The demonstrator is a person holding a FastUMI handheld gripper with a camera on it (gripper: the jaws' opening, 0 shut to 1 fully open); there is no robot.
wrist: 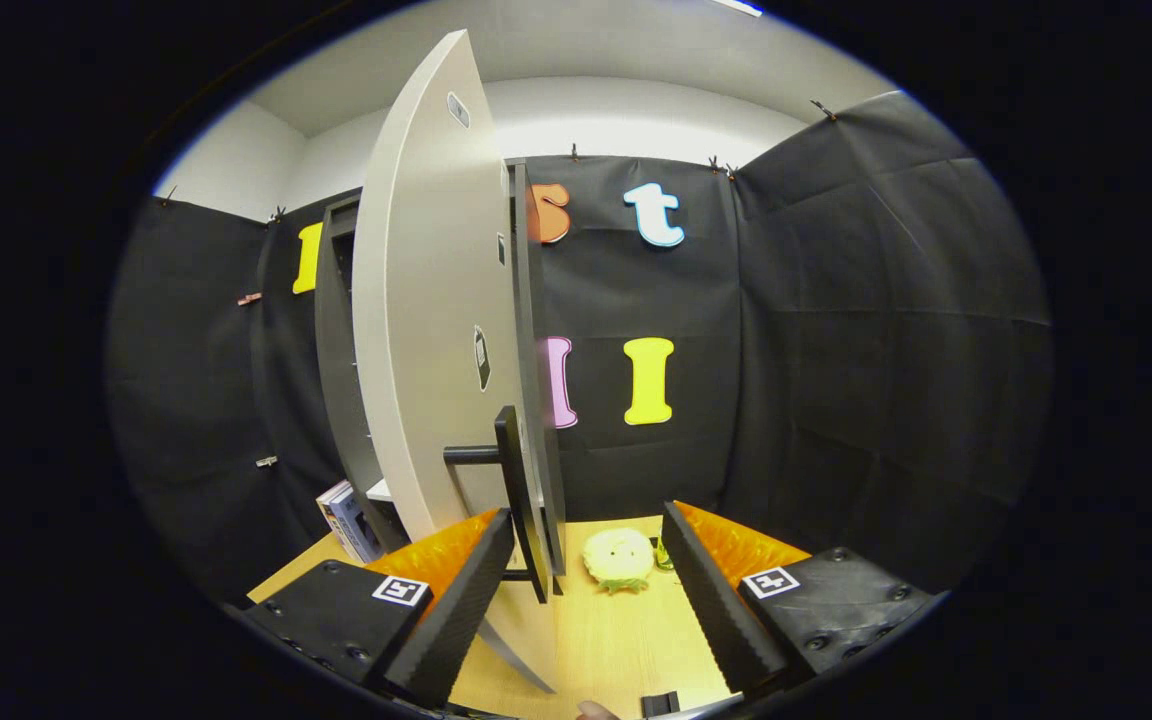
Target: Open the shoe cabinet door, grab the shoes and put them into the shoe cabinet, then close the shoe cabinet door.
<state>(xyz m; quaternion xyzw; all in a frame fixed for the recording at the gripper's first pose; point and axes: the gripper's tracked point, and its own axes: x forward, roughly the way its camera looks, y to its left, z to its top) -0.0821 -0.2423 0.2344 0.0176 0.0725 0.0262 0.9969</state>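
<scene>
Level, hand-held gripper [586,590] fingers spread around cabinet door handle [519,500].

Cabinet door [426,330] is seen in pale grey-white, its handle [516,490] black. Cabinet frame [336,350] is dark grey. Floor [616,630] is light wood-grained. A pale yellow shoe [618,558] is noted at lower centre.

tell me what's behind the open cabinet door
Behind the door, the dark shoe cabinet edge shows, with a box at its foot. The door covers its shelves. The gripper is open.
</scene>
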